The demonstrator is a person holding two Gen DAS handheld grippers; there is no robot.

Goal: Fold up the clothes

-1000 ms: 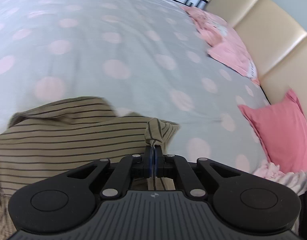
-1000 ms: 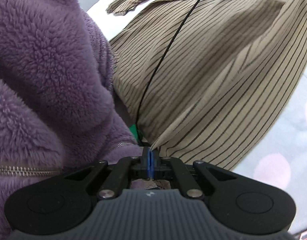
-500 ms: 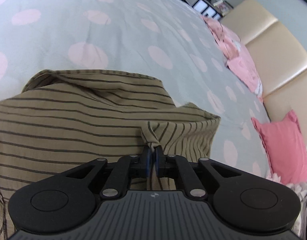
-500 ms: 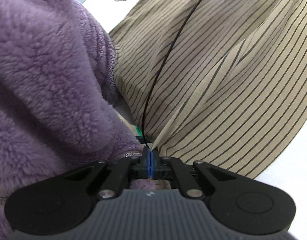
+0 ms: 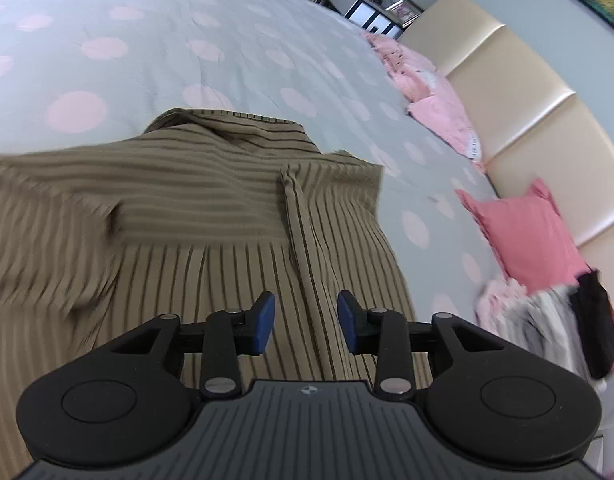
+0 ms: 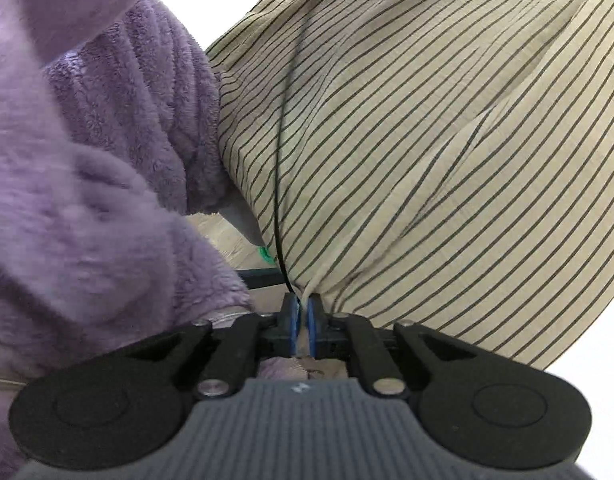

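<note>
Striped shirt [image 5: 211,216] lies under opening left fingers [image 5: 263,318], unpinched

Grey duvet w/ pink dots [image 5: 227,32], pink pillow [image 5: 527,232] by cream headboard [image 5: 547,120], purple fleece sleeve [image 6: 87,180].

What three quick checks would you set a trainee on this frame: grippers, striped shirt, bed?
1. True or false: the left gripper is clamped on the striped shirt.
2. What lies between the pads of the right gripper? A) a purple fleece sleeve B) a pinch of striped shirt fabric C) nothing
3. Fill in: the grey bedspread has a pattern of pink ____.

Key:
1. False: its jaws are opening, pads clear of the cloth.
2. B: a fold of fabric sits between the pads as the jaws begin to open.
3. Dots.
</note>
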